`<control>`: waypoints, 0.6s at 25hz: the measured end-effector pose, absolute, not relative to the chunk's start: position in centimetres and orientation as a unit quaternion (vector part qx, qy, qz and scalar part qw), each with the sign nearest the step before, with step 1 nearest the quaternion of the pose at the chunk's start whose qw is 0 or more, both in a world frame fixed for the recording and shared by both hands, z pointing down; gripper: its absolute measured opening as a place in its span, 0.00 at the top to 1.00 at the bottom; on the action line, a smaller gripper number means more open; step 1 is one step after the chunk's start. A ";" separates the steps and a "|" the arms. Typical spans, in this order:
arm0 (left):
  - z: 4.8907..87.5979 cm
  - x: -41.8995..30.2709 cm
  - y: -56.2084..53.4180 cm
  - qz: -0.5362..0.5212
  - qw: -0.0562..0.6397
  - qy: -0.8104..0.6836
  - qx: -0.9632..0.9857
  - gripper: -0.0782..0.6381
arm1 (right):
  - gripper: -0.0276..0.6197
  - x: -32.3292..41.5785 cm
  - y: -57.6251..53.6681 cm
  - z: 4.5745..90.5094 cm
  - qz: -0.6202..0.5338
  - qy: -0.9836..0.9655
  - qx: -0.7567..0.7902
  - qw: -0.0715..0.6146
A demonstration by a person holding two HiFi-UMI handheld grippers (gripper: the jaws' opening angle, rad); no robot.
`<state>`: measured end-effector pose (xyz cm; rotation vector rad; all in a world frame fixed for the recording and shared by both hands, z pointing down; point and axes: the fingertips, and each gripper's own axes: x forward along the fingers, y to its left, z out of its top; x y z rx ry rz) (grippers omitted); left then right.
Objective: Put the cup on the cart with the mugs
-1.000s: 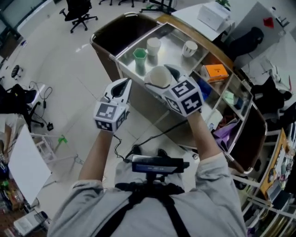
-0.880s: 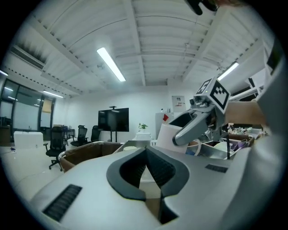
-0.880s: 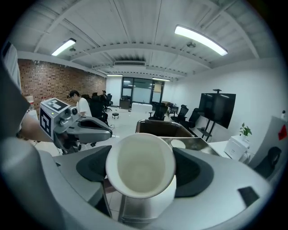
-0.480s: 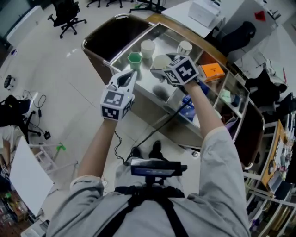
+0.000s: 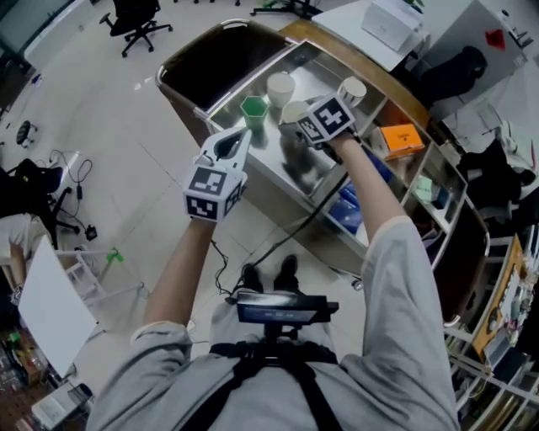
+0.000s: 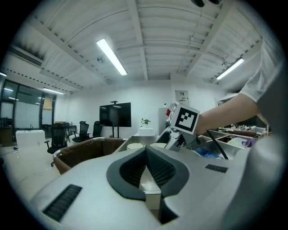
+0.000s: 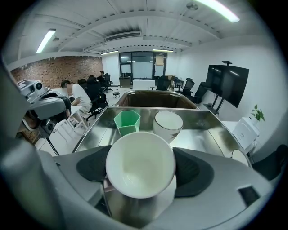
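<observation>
A white cup [image 7: 140, 164] sits between the pads of my right gripper [image 7: 140, 173], which is shut on it, mouth toward the camera. In the head view this gripper [image 5: 305, 120] holds the cup [image 5: 292, 109] over the cart's steel top tray [image 5: 278, 160]. Just beyond stand a green hexagonal cup [image 7: 127, 121] and a white mug [image 7: 168, 124]. A second white mug [image 5: 351, 88] stands farther right. My left gripper [image 5: 234, 141] hangs off the cart's near-left side, shut and empty [image 6: 145, 152].
A dark bin [image 5: 215, 55] fills the cart's left end. Lower shelves to the right hold an orange box [image 5: 401, 135] and blue items. A black cable [image 5: 278, 244] trails on the floor below. An office chair [image 5: 135, 17] stands far left.
My right gripper has carried the white cup forward from the cart's near edge to over the tray, close to the green cup and mug. The left gripper has stayed about where it was.
</observation>
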<state>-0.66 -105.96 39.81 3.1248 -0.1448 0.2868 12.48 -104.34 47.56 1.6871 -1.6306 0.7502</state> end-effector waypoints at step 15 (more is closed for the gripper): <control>41.4 -1.7 -106.9 0.104 0.015 -0.067 0.992 0.89 | 0.29 12.2 -104.7 50.3 0.287 -0.631 0.623 0.363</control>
